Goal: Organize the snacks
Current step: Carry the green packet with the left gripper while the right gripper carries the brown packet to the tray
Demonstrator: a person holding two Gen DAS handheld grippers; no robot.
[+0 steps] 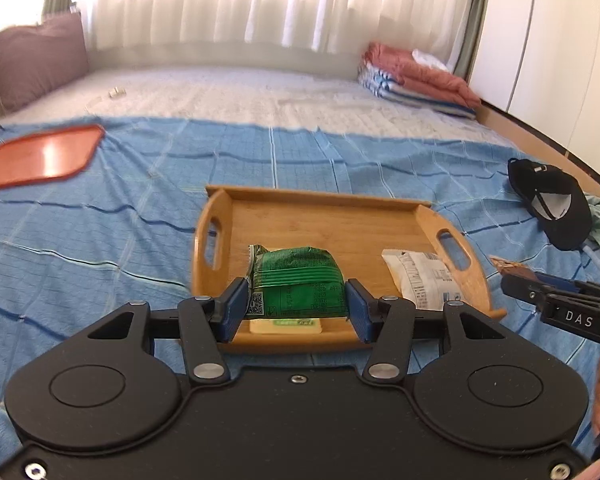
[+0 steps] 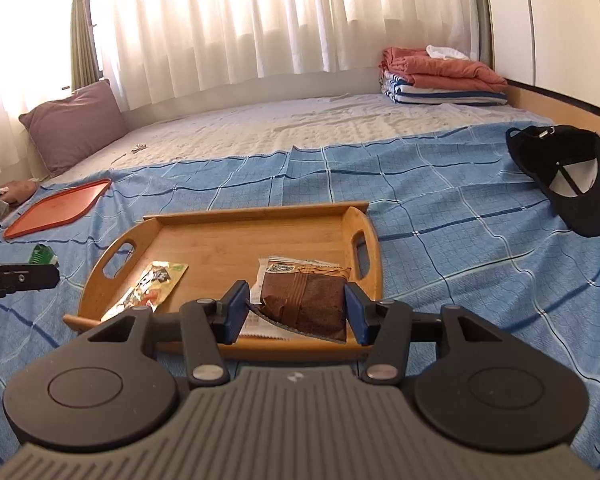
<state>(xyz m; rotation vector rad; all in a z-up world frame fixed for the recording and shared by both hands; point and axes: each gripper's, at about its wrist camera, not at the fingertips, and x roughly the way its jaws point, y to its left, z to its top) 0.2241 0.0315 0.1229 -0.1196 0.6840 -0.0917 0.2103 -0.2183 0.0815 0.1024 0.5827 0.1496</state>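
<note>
Green packet [image 1: 298,284] clamped in left claw [image 1: 296,308], above wooden tray [image 1: 324,208].

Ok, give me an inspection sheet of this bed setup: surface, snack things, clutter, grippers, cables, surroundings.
Surface: blue checked blanket over a white mattress cover.
Job's things: wooden tray with a yellow snack packet and a white packet; orange tray lies bare, far left.
Clutter: black cap, upside down, on the right.
Grippers: left gripper shut on a green snack pack; right gripper shut on a brown snack pack; both over the tray's near edge.
Cables: nothing seen.
Surroundings: purple pillow, folded bedding, white curtains.
</note>
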